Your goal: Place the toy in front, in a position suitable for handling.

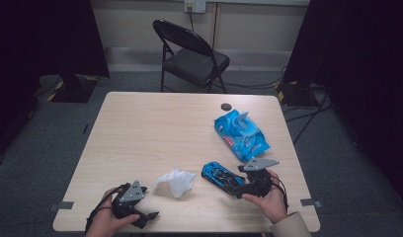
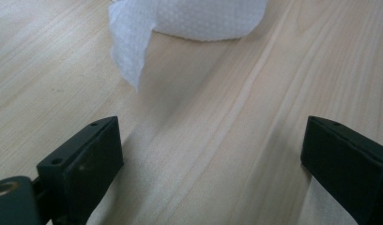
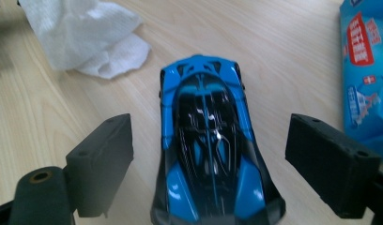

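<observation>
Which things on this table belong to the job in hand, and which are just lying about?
In the job:
- blue toy car, lying between the open jaws of the right gripper, untouched
- crumpled white wipe, just ahead of the open left gripper

Lying about:
- blue wipes pack, flap open
- small dark round cap
- folding chair beyond the table

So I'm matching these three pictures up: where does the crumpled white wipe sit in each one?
High view: the white wipe lies low centre, between the two grippers.
Left gripper view: top centre, beyond the open jaws.
Right gripper view: top left.
Shared landmark: the blue toy car beside it, lying between the right gripper's open jaws.
</observation>
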Tool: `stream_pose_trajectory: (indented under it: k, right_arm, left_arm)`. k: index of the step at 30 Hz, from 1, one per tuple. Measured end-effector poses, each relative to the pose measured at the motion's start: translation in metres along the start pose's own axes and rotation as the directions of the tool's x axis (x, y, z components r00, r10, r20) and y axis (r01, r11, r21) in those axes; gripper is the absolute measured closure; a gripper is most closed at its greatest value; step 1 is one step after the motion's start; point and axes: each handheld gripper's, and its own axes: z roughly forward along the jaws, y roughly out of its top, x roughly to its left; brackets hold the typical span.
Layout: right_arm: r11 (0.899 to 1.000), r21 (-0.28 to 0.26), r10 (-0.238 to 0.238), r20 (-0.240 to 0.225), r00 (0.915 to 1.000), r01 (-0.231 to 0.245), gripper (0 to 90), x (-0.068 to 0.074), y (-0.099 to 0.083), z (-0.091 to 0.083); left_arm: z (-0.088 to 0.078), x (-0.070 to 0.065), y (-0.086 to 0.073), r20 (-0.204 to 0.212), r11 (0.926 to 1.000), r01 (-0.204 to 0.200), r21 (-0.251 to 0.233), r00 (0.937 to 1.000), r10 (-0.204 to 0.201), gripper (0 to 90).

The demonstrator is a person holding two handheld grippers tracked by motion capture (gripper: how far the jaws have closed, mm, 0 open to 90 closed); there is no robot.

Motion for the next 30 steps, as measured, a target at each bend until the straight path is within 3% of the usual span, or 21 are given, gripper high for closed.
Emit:
stream_pose_trajectory:
  k: [18,30]
  right_arm:
    - [0.999,0.053,-0.002,0.0,1.0,0.002,15.0,-0.004,-0.032,0.013]
    - [0.996,0.071,-0.051,0.034,0.9981,0.049,15.2,-0.002,-0.034,0.021]
  left_arm:
    - [0.0,0.0,0.0,-0.005,1.0,0.001,-0.002,1.0,-0.001,5.1]
    - [0.0,0.0,0.0,-0.006,1.0,0.001,-0.001,1.0,-0.001,5.1]
